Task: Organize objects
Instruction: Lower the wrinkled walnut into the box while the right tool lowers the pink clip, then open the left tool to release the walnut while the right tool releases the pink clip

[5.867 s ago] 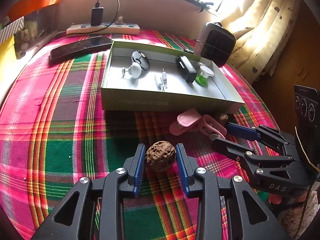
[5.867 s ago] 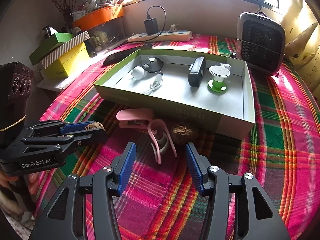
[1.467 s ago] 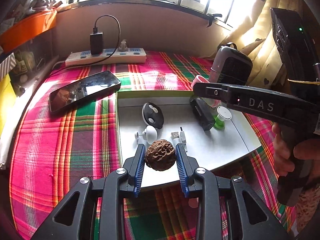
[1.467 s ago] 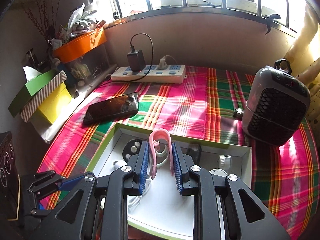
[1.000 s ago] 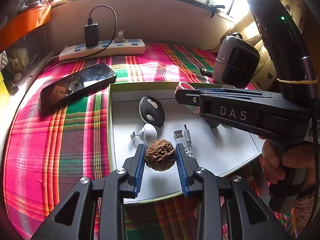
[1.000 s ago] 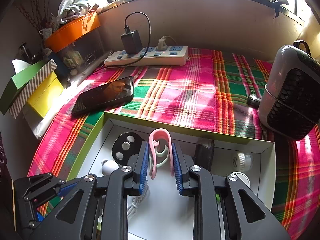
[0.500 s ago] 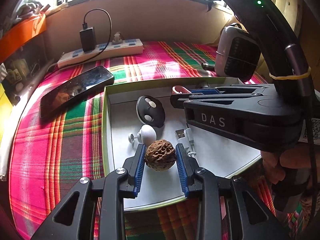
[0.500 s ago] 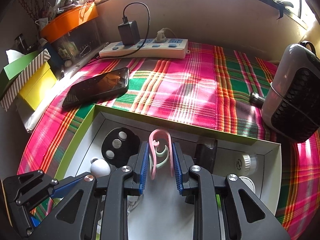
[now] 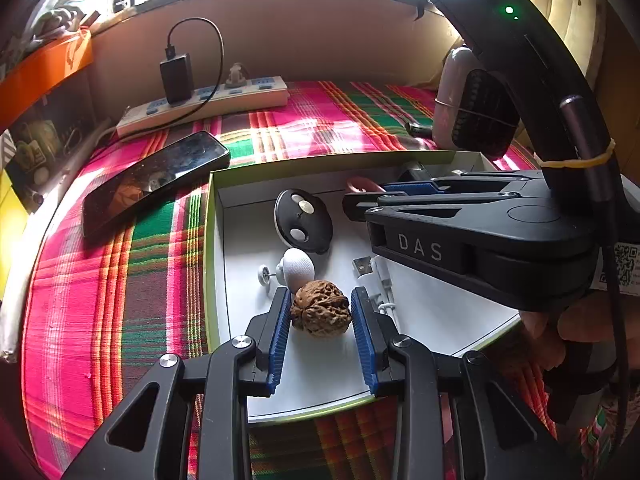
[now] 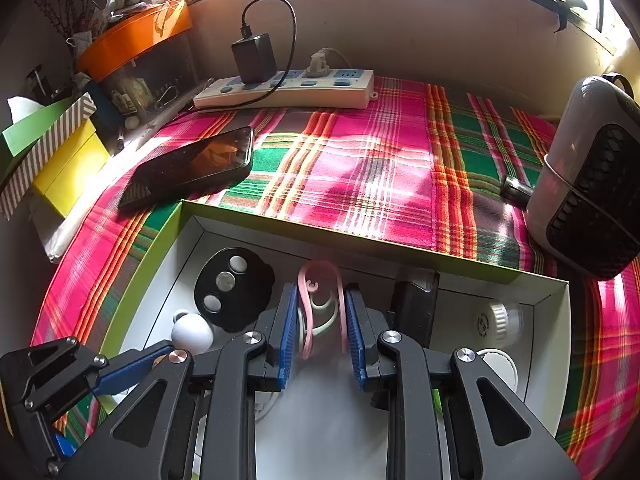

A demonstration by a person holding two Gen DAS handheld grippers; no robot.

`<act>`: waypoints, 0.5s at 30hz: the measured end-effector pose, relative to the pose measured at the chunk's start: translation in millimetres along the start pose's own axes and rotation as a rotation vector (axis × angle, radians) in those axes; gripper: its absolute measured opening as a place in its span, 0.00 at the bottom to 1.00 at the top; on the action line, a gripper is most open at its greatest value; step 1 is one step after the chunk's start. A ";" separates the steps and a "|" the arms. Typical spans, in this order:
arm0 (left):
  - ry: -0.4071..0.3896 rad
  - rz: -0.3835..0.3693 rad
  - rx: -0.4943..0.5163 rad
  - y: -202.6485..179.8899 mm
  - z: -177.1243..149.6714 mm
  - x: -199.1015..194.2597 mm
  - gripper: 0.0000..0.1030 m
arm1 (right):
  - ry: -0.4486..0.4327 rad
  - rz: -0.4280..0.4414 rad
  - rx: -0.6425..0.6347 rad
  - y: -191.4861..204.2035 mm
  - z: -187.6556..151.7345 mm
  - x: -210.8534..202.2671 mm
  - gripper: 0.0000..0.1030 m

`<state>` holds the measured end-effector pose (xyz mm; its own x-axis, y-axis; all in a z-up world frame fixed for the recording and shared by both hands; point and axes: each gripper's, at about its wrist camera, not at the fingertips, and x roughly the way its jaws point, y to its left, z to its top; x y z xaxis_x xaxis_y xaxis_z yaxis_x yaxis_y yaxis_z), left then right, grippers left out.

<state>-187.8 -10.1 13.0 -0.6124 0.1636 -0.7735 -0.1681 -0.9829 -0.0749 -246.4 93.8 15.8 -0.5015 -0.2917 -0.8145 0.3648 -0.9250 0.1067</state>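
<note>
Your left gripper [image 9: 320, 316] is clamped on the walnut [image 9: 320, 313], both blue pads pressing its sides, and it hangs over the near part of the green-edged box [image 9: 212, 240]. Your right gripper [image 10: 318, 320] is closed on the pink clip [image 10: 320, 304], with the loop of the clip poking out ahead of the pads; it too is over the box, towards the far wall.

Just ahead of the walnut lies the small white knob [image 9: 298, 266], and beyond that the black oval remote [image 9: 303, 220]. To the right of your left fingers [image 9: 280, 328] sits the white USB cable [image 9: 372, 276]. From the right wrist view, the black device [image 10: 414, 304] stands just right of the clip and a round white cap [image 10: 496, 320] lies further right.

As for progress, I judge you are well on: several small things already lie in the box, and both items in hand are over it but not yet set down. What is left, as far as shows, is to lower each onto bare floor and let go. The phone [image 9: 152, 180] and the power strip [image 9: 204, 106] lie on the plaid cloth [image 9: 100, 280] beyond the box; whether they belong in it I cannot tell.
</note>
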 end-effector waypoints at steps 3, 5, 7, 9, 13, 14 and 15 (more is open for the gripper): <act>0.000 -0.002 -0.004 0.6 -0.4 -0.1 0.28 | 0.002 0.000 -0.003 0.3 -0.2 0.5 0.24; 0.000 -0.001 -0.003 0.8 -0.3 -0.2 0.28 | 0.004 -0.002 0.000 0.2 -0.7 0.9 0.24; 0.000 0.000 -0.004 1.4 -0.2 -0.3 0.28 | 0.006 -0.002 0.003 -0.2 -1.0 1.2 0.24; -0.001 0.001 -0.003 1.6 -0.3 -0.7 0.28 | 0.000 -0.006 0.005 -0.3 -1.1 0.5 0.24; -0.001 0.000 -0.004 1.4 -0.1 -0.5 0.28 | -0.006 -0.001 0.015 -1.6 -1.2 -0.8 0.24; -0.002 -0.001 -0.004 1.7 0.0 -0.3 0.29 | -0.007 -0.002 0.016 -1.6 -1.1 -0.7 0.24; -0.002 -0.001 -0.003 1.9 -0.2 -0.4 0.29 | -0.007 -0.002 0.017 -1.6 -1.3 -0.9 0.24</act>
<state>-187.8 -12.1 13.0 -0.6138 0.1651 -0.7720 -0.1664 -0.9830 -0.0780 -245.5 95.9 15.6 -0.5082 -0.2916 -0.8104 0.3506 -0.9295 0.1146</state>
